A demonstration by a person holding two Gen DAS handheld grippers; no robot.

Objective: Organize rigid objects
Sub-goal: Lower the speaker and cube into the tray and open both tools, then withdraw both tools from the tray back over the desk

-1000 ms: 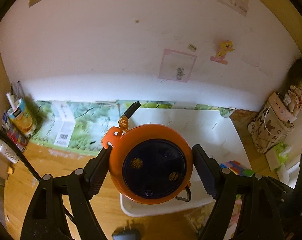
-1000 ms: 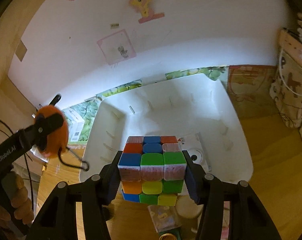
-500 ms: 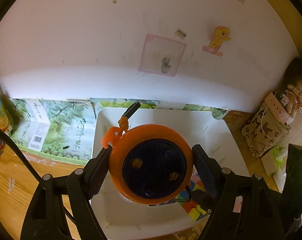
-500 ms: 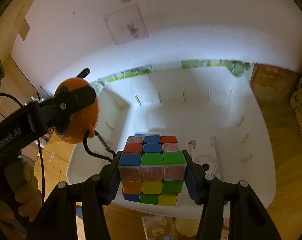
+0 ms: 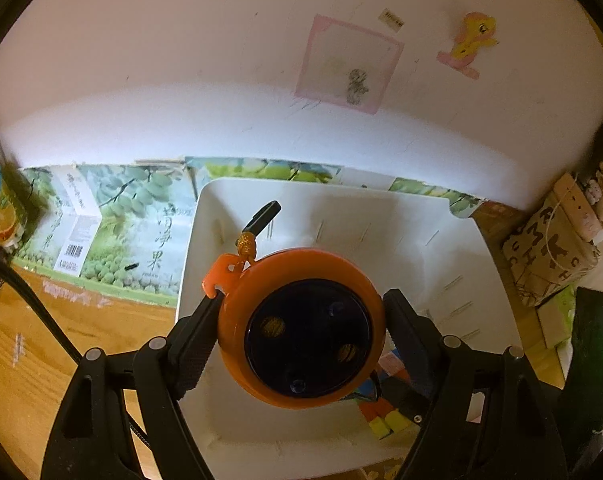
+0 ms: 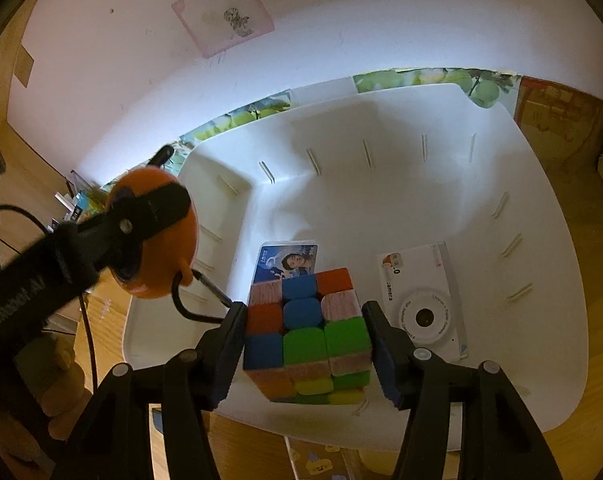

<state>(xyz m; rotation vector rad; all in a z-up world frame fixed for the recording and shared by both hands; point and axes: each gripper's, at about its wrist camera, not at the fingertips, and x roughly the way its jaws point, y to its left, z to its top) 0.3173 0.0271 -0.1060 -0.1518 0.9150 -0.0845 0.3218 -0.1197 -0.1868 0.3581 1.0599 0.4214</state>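
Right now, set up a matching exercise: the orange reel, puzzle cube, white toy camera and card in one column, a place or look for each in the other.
Column 1
1. orange reel
2. puzzle cube
3. white toy camera
4. card

Column 2
a. lying flat on the floor of the white tray, lens up
b. clamped in the left tongs
c. partly hidden behind the cube
d. faces of many-coloured squares

Pairs: 1-b, 2-d, 3-a, 4-c

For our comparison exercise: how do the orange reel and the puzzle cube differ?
The orange reel is round, one colour around a dark face; the puzzle cube is boxy and many-coloured. The reel trails a cord; the cube has none. Both are over the white bin.
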